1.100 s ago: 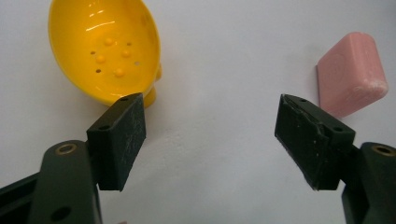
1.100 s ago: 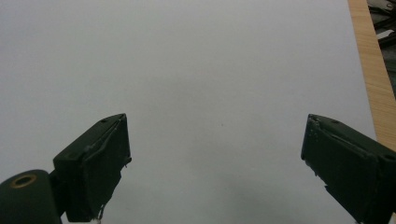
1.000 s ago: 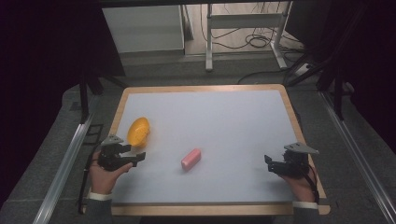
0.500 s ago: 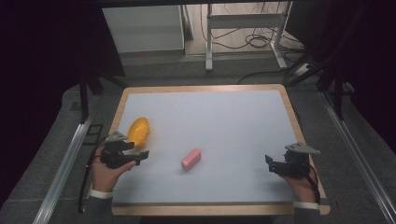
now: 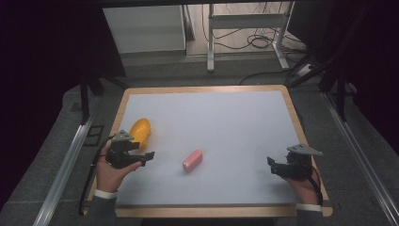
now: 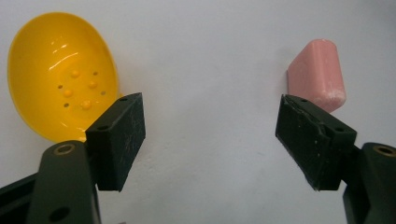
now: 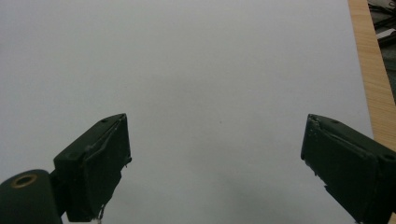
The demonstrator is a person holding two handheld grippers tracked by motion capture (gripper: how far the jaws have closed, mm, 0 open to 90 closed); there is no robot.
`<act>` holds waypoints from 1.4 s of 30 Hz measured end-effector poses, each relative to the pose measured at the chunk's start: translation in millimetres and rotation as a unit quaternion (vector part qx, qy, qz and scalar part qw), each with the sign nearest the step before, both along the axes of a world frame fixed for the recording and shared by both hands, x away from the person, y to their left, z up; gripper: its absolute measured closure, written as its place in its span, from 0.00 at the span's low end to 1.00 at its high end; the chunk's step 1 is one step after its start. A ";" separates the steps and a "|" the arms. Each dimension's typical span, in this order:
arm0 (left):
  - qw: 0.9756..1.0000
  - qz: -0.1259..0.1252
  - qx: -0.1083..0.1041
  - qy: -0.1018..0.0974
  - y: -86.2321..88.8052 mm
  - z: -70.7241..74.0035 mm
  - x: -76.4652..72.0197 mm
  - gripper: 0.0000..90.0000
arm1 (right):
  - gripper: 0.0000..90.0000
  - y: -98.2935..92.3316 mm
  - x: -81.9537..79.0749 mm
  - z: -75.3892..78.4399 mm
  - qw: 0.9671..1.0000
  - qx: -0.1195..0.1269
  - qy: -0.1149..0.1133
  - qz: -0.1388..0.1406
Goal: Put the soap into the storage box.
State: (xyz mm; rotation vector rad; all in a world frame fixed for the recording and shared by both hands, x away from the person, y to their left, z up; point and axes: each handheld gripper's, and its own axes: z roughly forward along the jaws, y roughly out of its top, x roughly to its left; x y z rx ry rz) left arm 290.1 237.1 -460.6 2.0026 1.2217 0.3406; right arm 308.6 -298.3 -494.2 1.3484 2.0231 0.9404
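A yellow oval dish (image 5: 140,130) with small holes and bumps lies at the left of the white board (image 5: 226,117). A pink bar (image 5: 192,160) lies near the middle front. My left gripper (image 5: 146,157) is open just in front of the dish and points right toward the bar. In the left gripper view the dish (image 6: 60,74) is beyond the left jaw, the bar (image 6: 316,74) is beyond the right jaw, and the gripper (image 6: 210,135) holds nothing. My right gripper (image 5: 272,165) rests open at the front right, with bare board between its jaws (image 7: 215,163).
The board has a wooden rim (image 5: 294,113), which also appears as the wooden rim (image 7: 369,70) at the right of the right gripper view. Metal rails (image 5: 66,160) run along both sides of the table. A table frame and cables (image 5: 254,37) stand on the floor behind.
My left gripper has crept slightly forward, closer to the yellow dish. The right gripper, the dish and the pink bar have stayed put.
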 end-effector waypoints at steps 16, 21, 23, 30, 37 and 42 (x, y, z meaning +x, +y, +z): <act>1.000 -0.021 0.012 0.001 -15.9 5.4 5.6 0.27 | 0.09 -0.8 -0.3 0.2 1.000 -0.001 0.000 0.000; 0.999 -0.030 0.014 0.001 -23.4 6.9 7.7 0.27 | 0.09 -1.1 -0.5 0.5 1.000 -0.001 0.000 0.000; 0.999 -0.031 0.014 0.001 -24.9 6.7 8.0 0.27 | 0.09 -1.3 -0.5 0.4 1.000 -0.001 0.000 0.000; 0.999 -0.043 0.019 0.005 -32.5 5.8 9.7 0.27 | 0.09 -1.9 -0.3 -0.2 1.000 -0.002 0.000 0.000; 0.999 -0.048 0.024 0.007 -37.4 6.3 10.2 0.27 | 0.09 -1.2 -0.4 -0.2 1.000 -0.002 0.001 -0.002; 0.998 -0.054 0.028 0.005 -43.8 9.0 11.5 0.27 | 0.09 -1.5 -0.6 0.1 1.000 -0.002 0.002 0.000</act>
